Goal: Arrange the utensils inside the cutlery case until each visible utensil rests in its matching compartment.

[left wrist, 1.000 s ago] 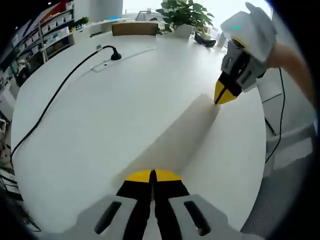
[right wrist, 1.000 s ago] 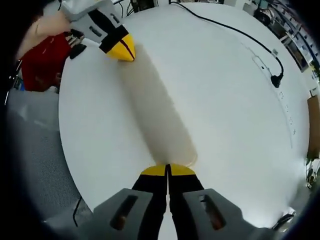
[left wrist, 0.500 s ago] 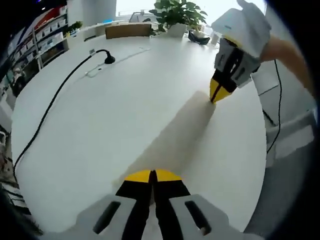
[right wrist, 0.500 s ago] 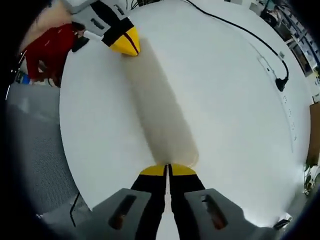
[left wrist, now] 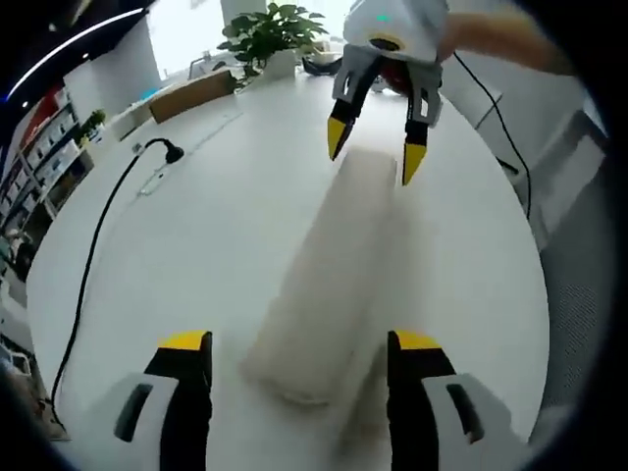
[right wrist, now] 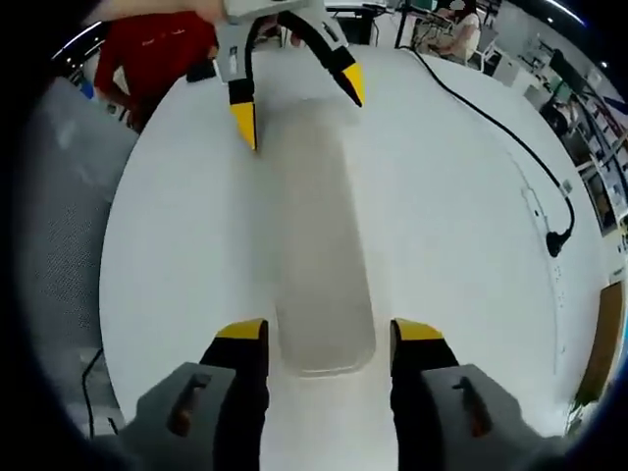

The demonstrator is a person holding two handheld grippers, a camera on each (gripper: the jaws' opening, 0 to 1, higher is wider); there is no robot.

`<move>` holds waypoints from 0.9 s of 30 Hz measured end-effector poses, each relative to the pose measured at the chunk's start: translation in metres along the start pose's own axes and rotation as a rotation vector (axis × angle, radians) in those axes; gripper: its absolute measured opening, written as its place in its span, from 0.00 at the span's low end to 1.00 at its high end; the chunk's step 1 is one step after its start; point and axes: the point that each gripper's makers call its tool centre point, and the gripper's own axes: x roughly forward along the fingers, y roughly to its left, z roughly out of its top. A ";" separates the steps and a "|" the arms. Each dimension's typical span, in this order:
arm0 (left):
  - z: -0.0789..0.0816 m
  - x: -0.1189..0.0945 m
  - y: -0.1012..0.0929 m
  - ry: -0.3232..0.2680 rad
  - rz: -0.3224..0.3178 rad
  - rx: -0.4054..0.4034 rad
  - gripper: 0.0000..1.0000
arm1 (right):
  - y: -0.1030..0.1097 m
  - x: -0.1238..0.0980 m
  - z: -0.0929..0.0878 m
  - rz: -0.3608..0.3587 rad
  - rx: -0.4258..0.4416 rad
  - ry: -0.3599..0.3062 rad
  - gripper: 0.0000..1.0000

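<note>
In the left gripper view, a black cable [left wrist: 93, 260] runs up the left side of the round white bench [left wrist: 196, 235] to a plug near a flat white power strip [left wrist: 157, 180]. Shelving stands at the far left edge. At the top centre sit a brown cardboard box [left wrist: 191, 93] and a green potted plant [left wrist: 267, 31]. The long, pale, translucent plastic cutlery case [left wrist: 329, 270] lies closed on the bench, running from the lower centre toward the upper right. The left hand-held gripper [left wrist: 299, 343], black with yellow tips, rises from the bottom edge with its jaws spread wide either side of the near end of the case, holding nothing. At the top right the right hand-held gripper [left wrist: 373, 147] hangs over the far end, jaws also wide apart and empty

The right gripper view looks along the cutlery case [right wrist: 319, 245] from the other end. A person in a red top [right wrist: 147, 54] stands at the upper left, beyond the left hand-held gripper [right wrist: 294, 98]. The right hand-held gripper [right wrist: 324, 334] brackets the near end at the bottom. Grey floor [right wrist: 59, 226] fills the left side, and the cable [right wrist: 500, 137] curves down the right. No utensil can be made out through the case in either view
</note>
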 end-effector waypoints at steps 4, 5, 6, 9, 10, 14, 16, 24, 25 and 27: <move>0.002 0.000 -0.002 -0.007 0.003 0.038 0.52 | 0.002 0.004 0.004 0.016 -0.009 -0.009 0.40; 0.002 -0.002 -0.005 -0.009 -0.003 0.051 0.47 | 0.004 0.006 0.003 0.017 -0.015 0.000 0.39; 0.002 -0.001 -0.006 -0.008 -0.004 0.055 0.47 | 0.004 0.006 0.003 0.012 -0.021 0.002 0.39; 0.000 -0.004 -0.010 -0.011 -0.006 0.052 0.47 | 0.011 0.006 0.004 0.017 -0.021 0.010 0.38; -0.001 -0.005 -0.014 -0.011 -0.008 0.054 0.47 | 0.014 0.006 0.004 0.020 -0.022 0.010 0.38; -0.007 -0.011 -0.028 0.009 -0.024 0.068 0.46 | 0.032 0.006 0.005 0.035 -0.034 0.022 0.38; -0.011 -0.014 -0.038 0.016 -0.029 0.072 0.46 | 0.039 0.006 0.005 0.038 -0.039 0.023 0.38; -0.025 -0.026 -0.076 0.015 -0.030 0.077 0.45 | 0.071 0.006 0.006 0.051 -0.073 0.028 0.38; -0.026 -0.027 -0.080 0.016 -0.031 0.079 0.45 | 0.076 0.006 0.006 0.058 -0.081 0.032 0.38; -0.028 -0.029 -0.087 0.019 -0.030 0.079 0.44 | 0.083 0.006 0.005 0.059 -0.088 0.036 0.38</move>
